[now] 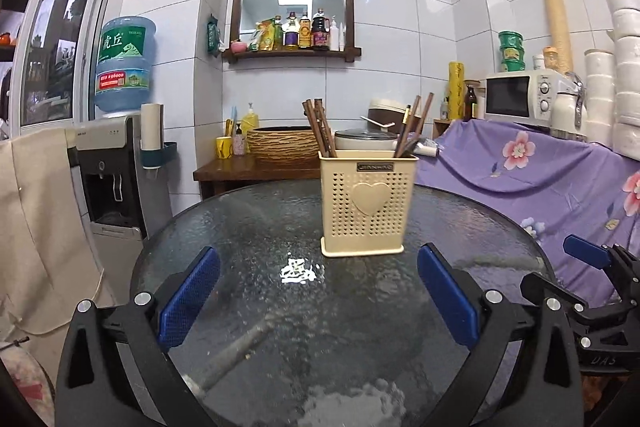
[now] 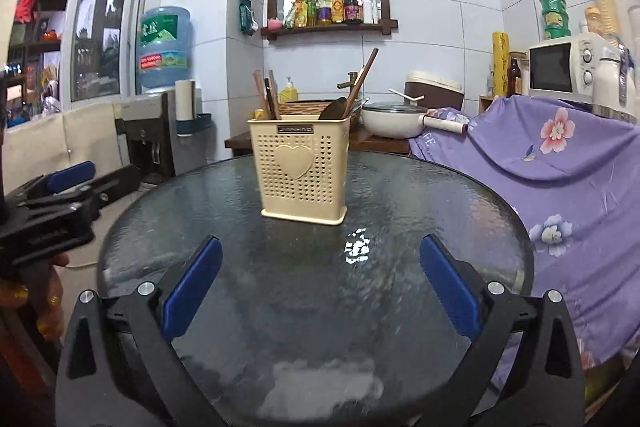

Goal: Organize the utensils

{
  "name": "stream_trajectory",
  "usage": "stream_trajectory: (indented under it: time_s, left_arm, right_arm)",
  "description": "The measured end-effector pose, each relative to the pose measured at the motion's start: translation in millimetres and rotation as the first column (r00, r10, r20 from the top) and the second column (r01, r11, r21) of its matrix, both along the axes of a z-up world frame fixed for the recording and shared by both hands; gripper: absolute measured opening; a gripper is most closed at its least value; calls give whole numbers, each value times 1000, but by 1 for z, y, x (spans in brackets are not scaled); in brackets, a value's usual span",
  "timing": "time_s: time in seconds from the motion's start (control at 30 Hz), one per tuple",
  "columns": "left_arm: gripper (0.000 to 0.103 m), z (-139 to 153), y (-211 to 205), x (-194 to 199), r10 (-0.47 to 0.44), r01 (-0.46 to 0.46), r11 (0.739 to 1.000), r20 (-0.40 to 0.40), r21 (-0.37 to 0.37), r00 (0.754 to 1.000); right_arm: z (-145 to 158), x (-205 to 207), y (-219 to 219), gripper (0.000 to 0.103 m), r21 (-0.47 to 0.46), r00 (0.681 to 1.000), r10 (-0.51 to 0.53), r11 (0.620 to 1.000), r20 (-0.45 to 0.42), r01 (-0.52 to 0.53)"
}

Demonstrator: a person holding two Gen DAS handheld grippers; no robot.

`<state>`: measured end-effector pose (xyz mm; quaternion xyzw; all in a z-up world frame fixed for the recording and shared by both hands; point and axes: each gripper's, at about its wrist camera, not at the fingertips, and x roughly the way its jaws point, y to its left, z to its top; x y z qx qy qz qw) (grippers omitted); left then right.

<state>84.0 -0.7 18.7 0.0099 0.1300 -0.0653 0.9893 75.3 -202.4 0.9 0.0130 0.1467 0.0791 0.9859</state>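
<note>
A cream perforated utensil holder (image 1: 366, 203) with a heart on its front stands upright on the round dark glass table (image 1: 248, 227). Brown chopsticks (image 1: 320, 127) lean in its left side, more sticks and a dark utensil (image 1: 414, 131) in its right side. My left gripper (image 1: 318, 263) hovers open over the near part of the table, short of the holder, with nothing between its blue pads. In the right wrist view the holder (image 2: 302, 175) stands ahead and slightly left of my right gripper (image 2: 320, 253), which is open and empty too. The left gripper's side (image 2: 68, 187) shows at that view's left edge.
A purple flowered cloth (image 1: 540, 187) covers furniture right of the table, with a microwave (image 1: 520, 99) on top. Behind the table a wooden counter carries a woven basket (image 1: 280, 143) and a white pot (image 2: 396, 123). A water dispenser (image 1: 112, 167) stands at the left.
</note>
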Motion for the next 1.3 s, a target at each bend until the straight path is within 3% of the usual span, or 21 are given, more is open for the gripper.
stream_trajectory:
  time_s: [0.13, 0.27, 0.47, 0.67, 1.3]
  left_arm:
    - [97, -2, -5, -22, -25, 25, 999, -8, -26, 1000]
    - [97, -10, -6, -47, 21, -21, 1000, 8, -12, 1000]
    - [97, -10, 2, -70, 33, -32, 993, 7, -114, 999]
    - [97, -18, -4, -77, 48, -49, 998, -8, -47, 999]
    - [97, -17, 10, -73, 61, -63, 996, -39, -64, 997]
  right_arm:
    - [3, -31, 2, 97, 6, 999, -5, 1000, 34, 5]
    - [7, -67, 3, 97, -10, 996, -12, 1000, 90, 13]
    - [5, -93, 1, 97, 9, 997, -36, 999, 69, 35]
    - [7, -97, 6, 97, -8, 997, -30, 1000, 75, 30]
    - [10, -88, 13, 97, -12, 998, -8, 1000, 59, 9]
